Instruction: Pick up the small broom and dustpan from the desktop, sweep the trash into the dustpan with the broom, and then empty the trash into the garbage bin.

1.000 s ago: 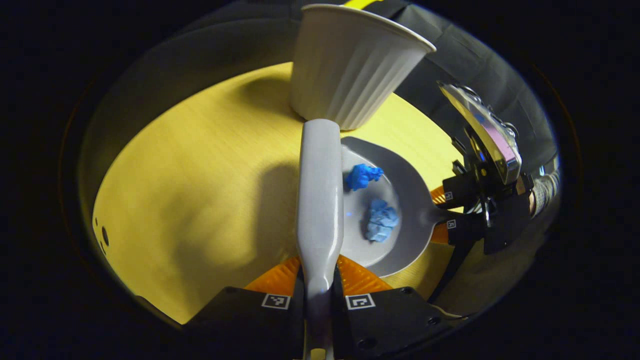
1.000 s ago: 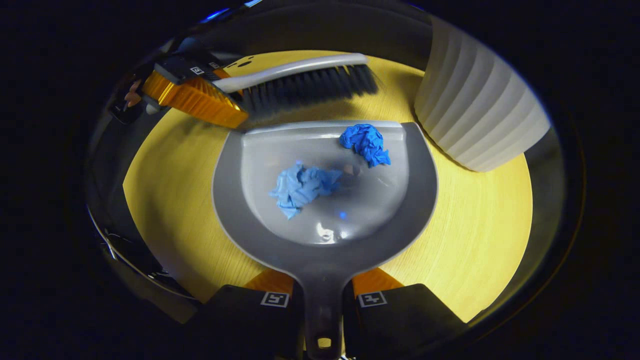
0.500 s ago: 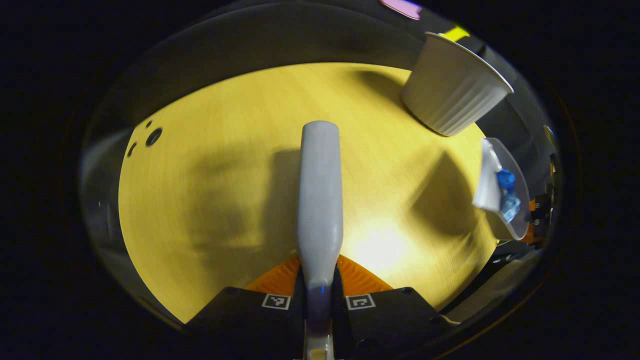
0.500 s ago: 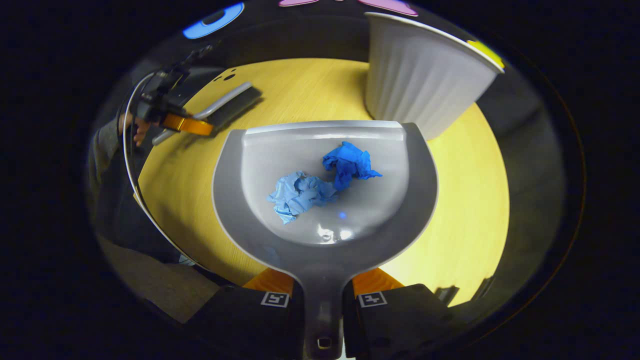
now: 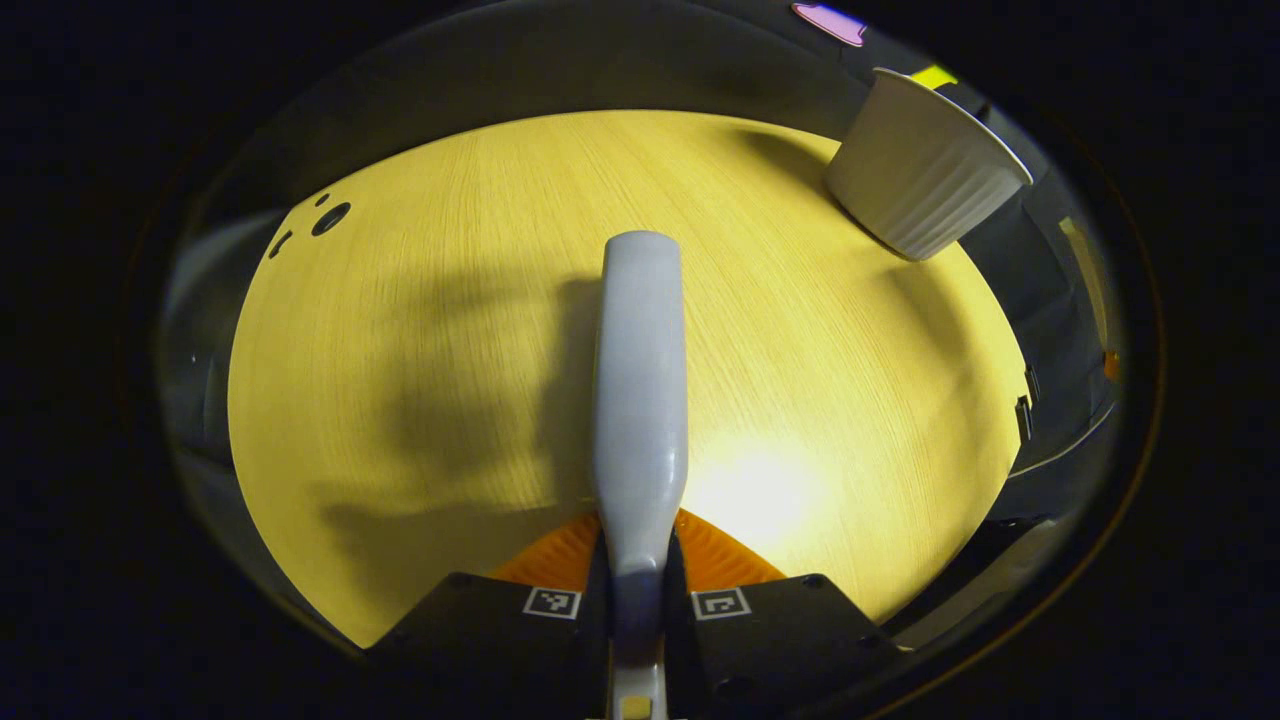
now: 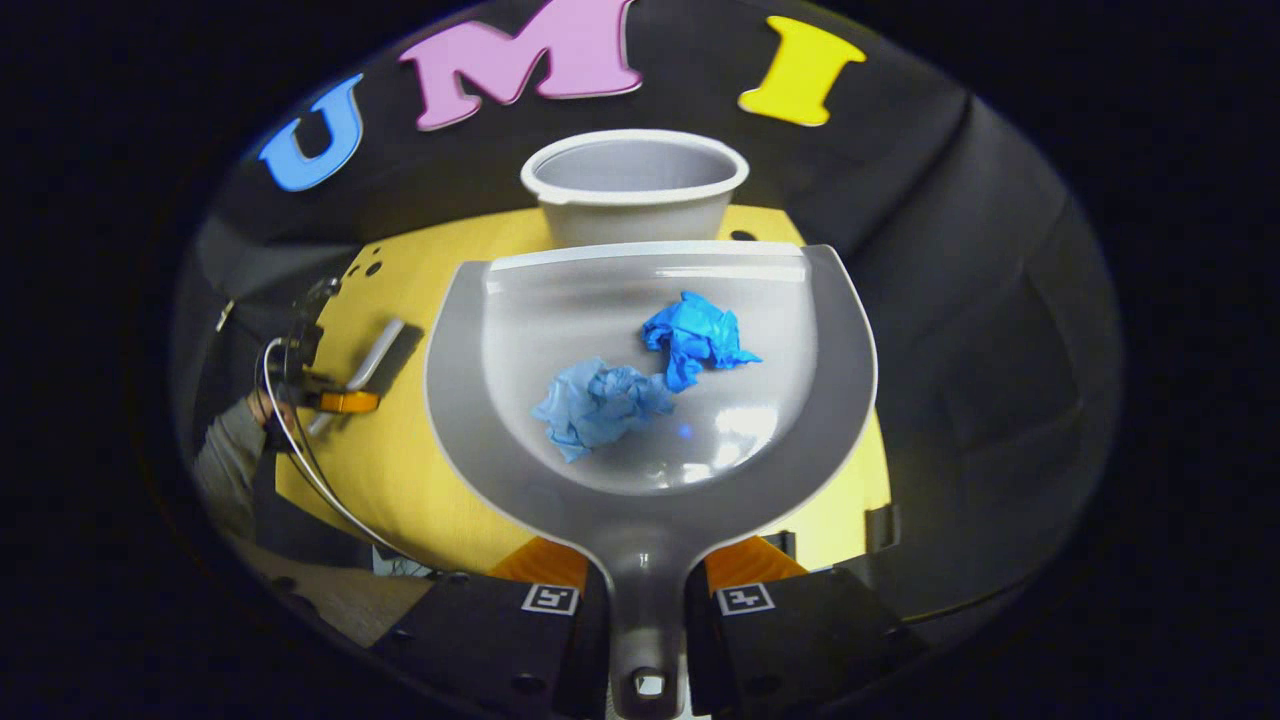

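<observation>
Two blue paper wads (image 6: pixel 640 375) sit in the dustpan (image 6: pixel 650 470), which the right gripper (image 6: pixel 648 600) has clamped by its handle, held up in the air with the pan's front lip pointing at the bin (image 6: pixel 634 190) just beyond. Those wads look super light and loose, so I'd guess any quick tilt or jolt could roll them off the open front edge early. The pan itself seems like stiff, slick plastic, and the handle is the sensible place to hold it. Left gripper (image 5: pixel 636 605) is closed on the broom (image 5: pixel 640 400) handle, out over the desk (image 5: pixel 400 350), bristles probably facing down, hard to tell from here.
</observation>
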